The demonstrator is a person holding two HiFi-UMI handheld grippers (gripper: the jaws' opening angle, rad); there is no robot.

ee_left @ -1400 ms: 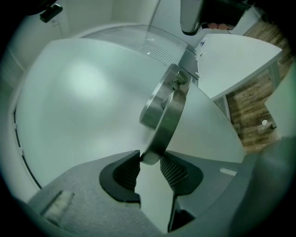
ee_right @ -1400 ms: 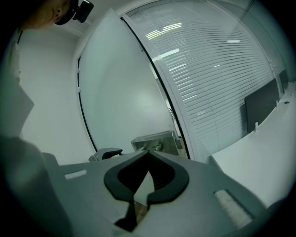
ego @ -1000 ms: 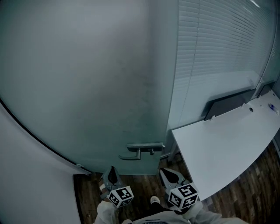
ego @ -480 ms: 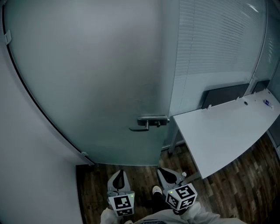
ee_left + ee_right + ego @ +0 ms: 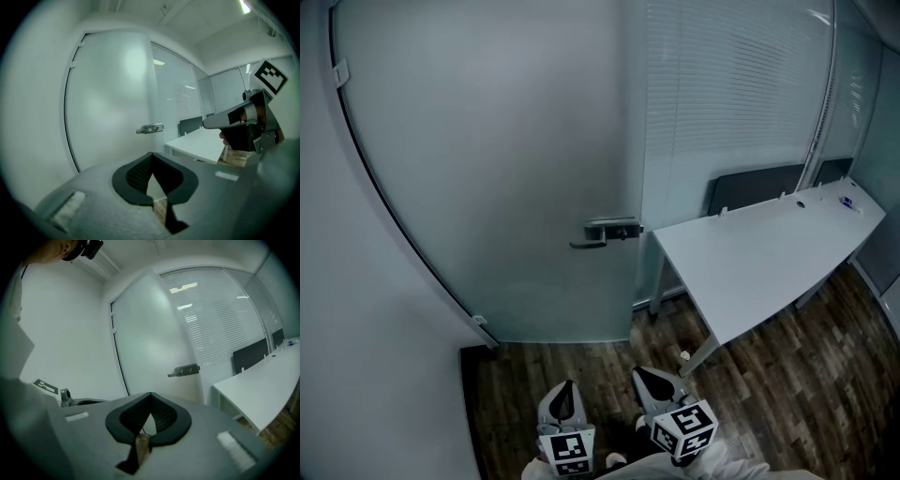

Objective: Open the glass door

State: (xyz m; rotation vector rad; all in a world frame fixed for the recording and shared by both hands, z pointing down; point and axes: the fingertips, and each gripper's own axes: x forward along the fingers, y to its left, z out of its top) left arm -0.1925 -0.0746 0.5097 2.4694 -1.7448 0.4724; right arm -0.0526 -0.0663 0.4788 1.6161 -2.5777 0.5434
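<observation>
The frosted glass door [image 5: 487,169] stands closed in its dark frame, its metal lever handle [image 5: 605,232] on the right edge. Both grippers are low in the head view, over the wood floor and well short of the door. My left gripper [image 5: 566,386] is shut and holds nothing; my right gripper [image 5: 646,374] beside it also looks shut and empty. In the left gripper view my left gripper [image 5: 151,155] points at the door [image 5: 112,93] and the handle [image 5: 150,128]. The right gripper view shows my right gripper [image 5: 151,395] below the handle [image 5: 184,371].
A white desk [image 5: 759,253] stands to the right of the door, against a glass wall with blinds [image 5: 722,94]. A plain wall [image 5: 356,328] closes the left side. Dark wood floor [image 5: 534,366] lies between me and the door.
The door and handle have drawn farther off and more floor shows in front. Both grippers have come back away from the door, and the left one has rolled upright.
</observation>
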